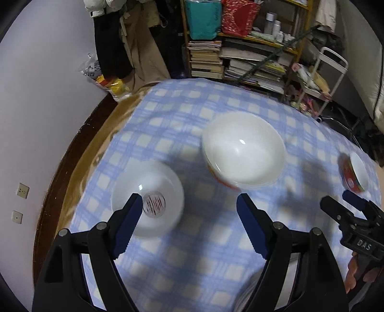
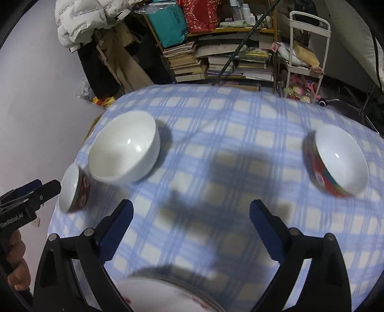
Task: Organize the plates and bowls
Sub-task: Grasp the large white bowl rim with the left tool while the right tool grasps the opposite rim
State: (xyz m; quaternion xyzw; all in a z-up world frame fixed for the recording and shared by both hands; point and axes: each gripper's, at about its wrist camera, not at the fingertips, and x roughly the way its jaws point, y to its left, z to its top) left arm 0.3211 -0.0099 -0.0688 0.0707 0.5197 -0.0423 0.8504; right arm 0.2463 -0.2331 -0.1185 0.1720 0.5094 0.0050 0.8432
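In the left wrist view my left gripper [image 1: 189, 204] is open and empty above the checked tablecloth [image 1: 168, 252]. A small white bowl with a round label [image 1: 147, 201] sits just beyond its left finger. A larger white bowl [image 1: 243, 151] stands ahead. A red patterned bowl [image 1: 354, 176] is at the far right, near my right gripper [image 1: 336, 199]. In the right wrist view my right gripper [image 2: 190, 207] is open and empty. The red bowl [image 2: 336, 160] is to its right, the white bowl [image 2: 124, 156] and a small bowl [image 2: 72, 189] to its left. A plate rim [image 2: 168, 295] lies below.
The table's brown wooden edge [image 1: 79, 148] shows left of the cloth, by a white wall. Behind the table stand a shelf of stacked books [image 1: 206, 60], hanging clothes [image 2: 79, 21] and a white trolley [image 2: 309, 38].
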